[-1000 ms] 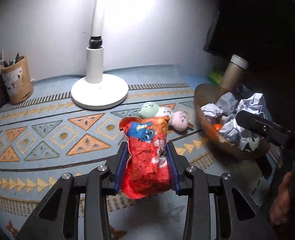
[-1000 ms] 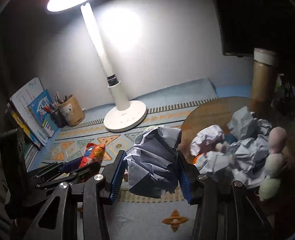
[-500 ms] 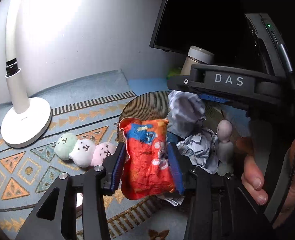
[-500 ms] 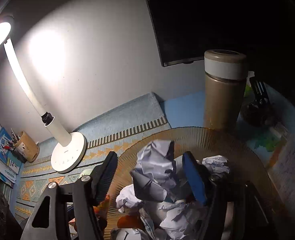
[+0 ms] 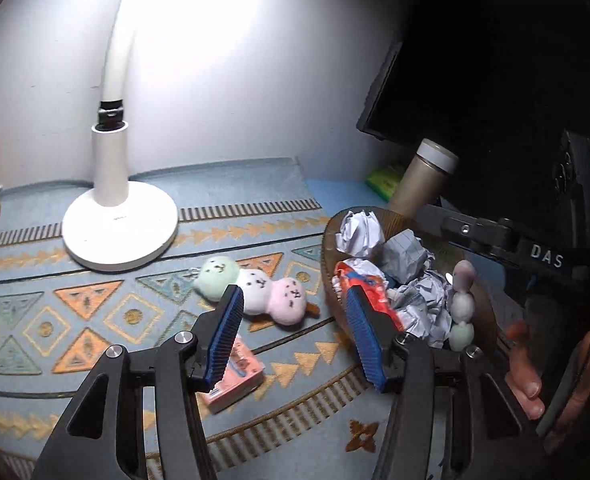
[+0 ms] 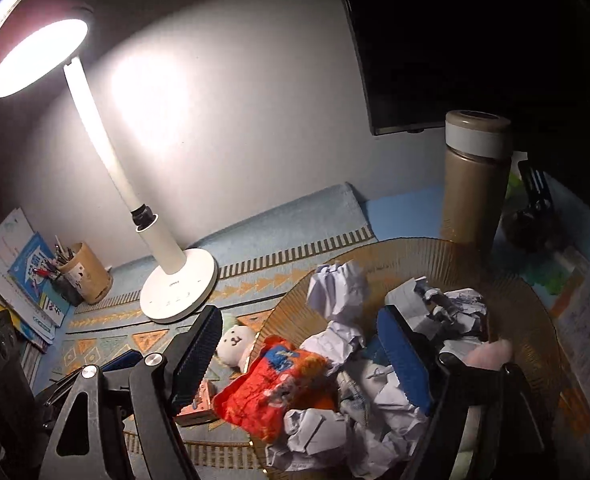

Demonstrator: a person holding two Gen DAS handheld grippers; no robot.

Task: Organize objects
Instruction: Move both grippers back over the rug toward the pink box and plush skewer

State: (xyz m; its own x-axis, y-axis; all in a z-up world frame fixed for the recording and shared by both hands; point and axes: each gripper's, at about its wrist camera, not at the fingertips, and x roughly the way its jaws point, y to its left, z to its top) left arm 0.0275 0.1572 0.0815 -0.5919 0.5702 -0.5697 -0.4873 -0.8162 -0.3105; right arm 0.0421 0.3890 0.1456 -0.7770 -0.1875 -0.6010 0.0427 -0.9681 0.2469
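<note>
The red snack bag (image 5: pixel 365 280) (image 6: pixel 279 392) lies loose at the left edge of the woven basket (image 5: pixel 327 248) (image 6: pixel 415 252), among crumpled paper balls (image 5: pixel 359 228) (image 6: pixel 339 288). My left gripper (image 5: pixel 295 336) hangs just left of the basket; its jaws are opening and nothing is between them. My right gripper (image 6: pixel 299 356) stands open above the basket, its pads clear of the bag and paper below. A three-headed plush toy (image 5: pixel 255 292) (image 6: pixel 235 340) and a small pink box (image 5: pixel 235 376) (image 6: pixel 199 400) lie on the patterned mat.
A white lamp base (image 5: pixel 119 228) (image 6: pixel 179 288) stands at the back of the mat. A tan thermos (image 5: pixel 423 176) (image 6: pixel 475 180) is behind the basket, and a second plush stick (image 5: pixel 461 304) lies inside it. A pen cup (image 6: pixel 83 280) and books (image 6: pixel 23 272) sit far left.
The left gripper let go of the red bag, which now lies in the basket. The right gripper released its paper ball into the basket. Both grippers drew back and opened.
</note>
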